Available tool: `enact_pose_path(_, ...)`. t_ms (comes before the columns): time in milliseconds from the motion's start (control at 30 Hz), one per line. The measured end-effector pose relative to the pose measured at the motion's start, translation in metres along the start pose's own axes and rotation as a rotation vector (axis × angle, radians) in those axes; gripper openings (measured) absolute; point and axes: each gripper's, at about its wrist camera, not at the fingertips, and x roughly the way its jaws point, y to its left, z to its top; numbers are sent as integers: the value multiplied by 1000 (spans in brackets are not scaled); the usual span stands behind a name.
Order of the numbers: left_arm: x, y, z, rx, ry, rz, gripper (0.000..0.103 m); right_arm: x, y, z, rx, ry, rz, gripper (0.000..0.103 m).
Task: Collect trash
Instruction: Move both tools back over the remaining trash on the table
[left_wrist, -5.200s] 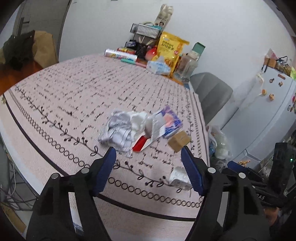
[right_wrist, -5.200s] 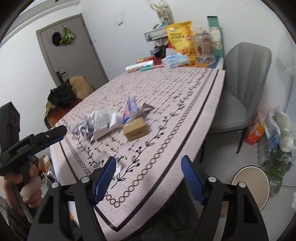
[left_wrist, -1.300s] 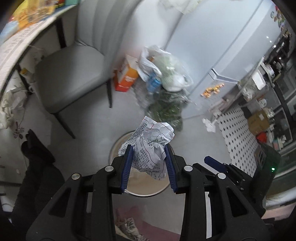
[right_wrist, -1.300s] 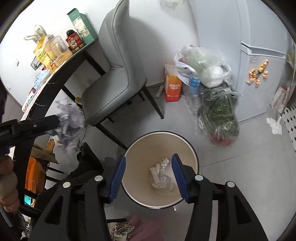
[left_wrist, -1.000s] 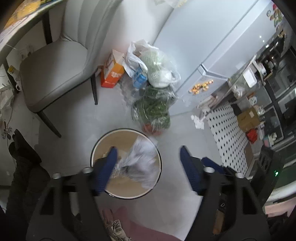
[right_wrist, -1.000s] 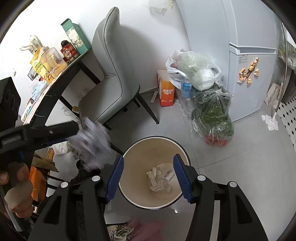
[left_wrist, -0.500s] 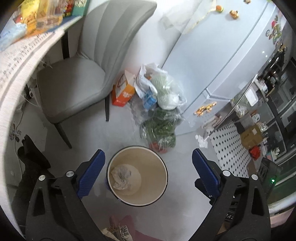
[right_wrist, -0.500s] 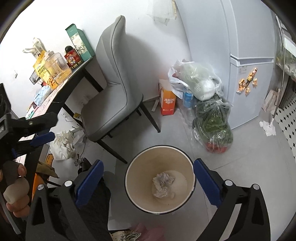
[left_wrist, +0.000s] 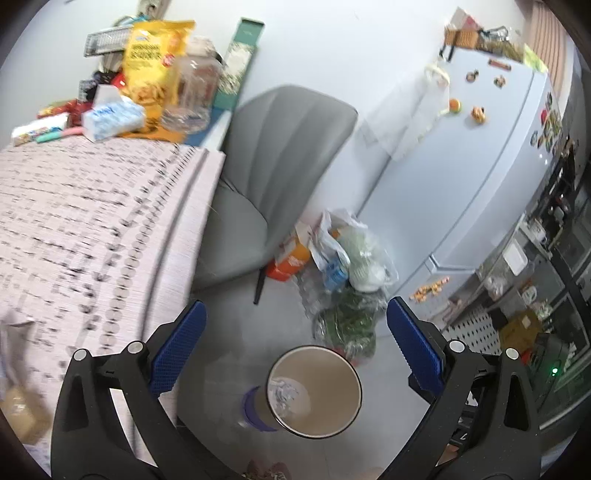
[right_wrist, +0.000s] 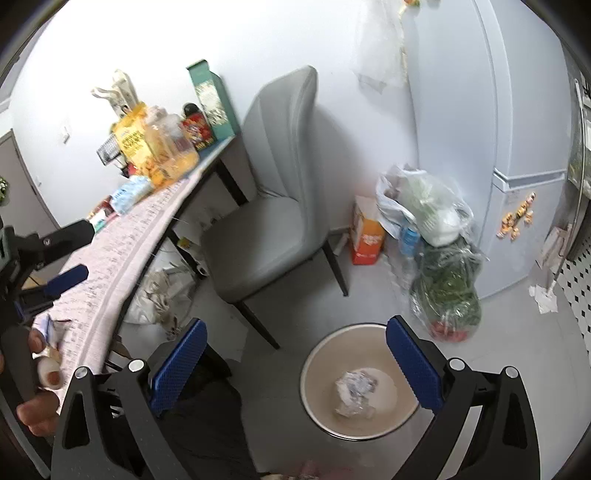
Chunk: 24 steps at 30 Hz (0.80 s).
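Observation:
A round beige trash bin (left_wrist: 352, 384) stands on the grey floor beside the table; it also shows in the right wrist view (right_wrist: 314, 391). Crumpled paper (right_wrist: 354, 391) lies at its bottom, and shows in the left wrist view (left_wrist: 284, 391) too. My left gripper (left_wrist: 295, 354) is open and empty, above the floor between table edge and bin. My right gripper (right_wrist: 295, 369) is open and empty, above and left of the bin. A small brown box (left_wrist: 22, 413) lies on the patterned tablecloth (left_wrist: 74, 229) at the lower left.
A grey chair (left_wrist: 273, 177) stands at the table's end. Plastic bags of groceries (left_wrist: 351, 266) and an orange carton (left_wrist: 291, 258) lie against the white fridge (left_wrist: 480, 147). Snack bags, a jar and tissues (left_wrist: 110, 114) crowd the table's far end.
The left gripper let go of the crumpled paper, which dropped into the bin. Both grippers opened wide and tilted up from the bin toward the table.

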Motion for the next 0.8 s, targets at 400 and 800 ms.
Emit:
enact_pose_path(400, -87, 43, 4, -21, -157, 31, 97, -29, 71, 2, -84, -66, 60, 95)
enact_pose_path(800, -133, 85, -20, -52, -150, 83, 97, -38, 126, -9, -128, -67, 131, 95)
